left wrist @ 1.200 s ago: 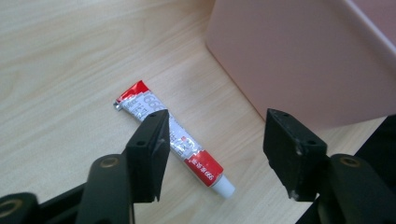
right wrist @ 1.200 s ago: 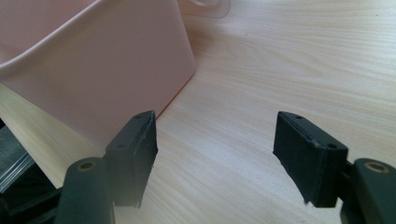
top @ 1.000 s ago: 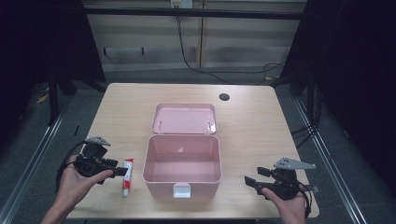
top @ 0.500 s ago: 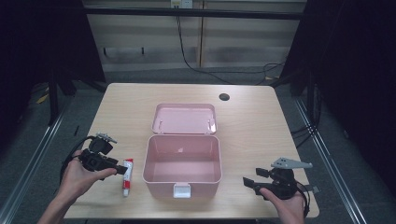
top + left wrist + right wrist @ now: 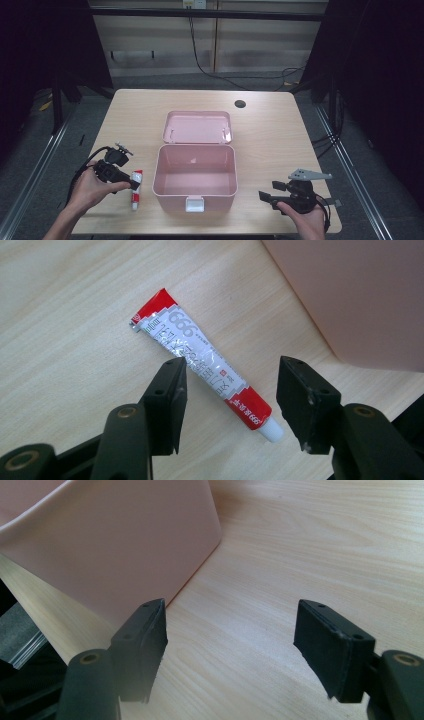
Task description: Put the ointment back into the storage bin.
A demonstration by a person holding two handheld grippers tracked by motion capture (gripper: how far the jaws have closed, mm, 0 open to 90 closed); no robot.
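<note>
Left gripper [image 5: 227, 407] held over a small tube [image 5: 205, 362], fingers released

The tube, red and white with a white cap, is seen lying flat on the wooden worktop [image 5: 280, 135], just beside the left wall of the open pink box [image 5: 195, 175]; in the left gripper view the tube is placed between the two black fingers [image 5: 167, 402], which are spread apart and are not touching it; in the high view the left gripper [image 5: 131, 184] is held by a hand at the tube [image 5: 135, 189]; the right gripper [image 5: 264, 196] is held near the right front corner of the box, apart from it, and its fingers [image 5: 332, 647] are also released, with only bare worktop between them; the lid [image 5: 197, 126] of the box is laid back behind it.
</note>
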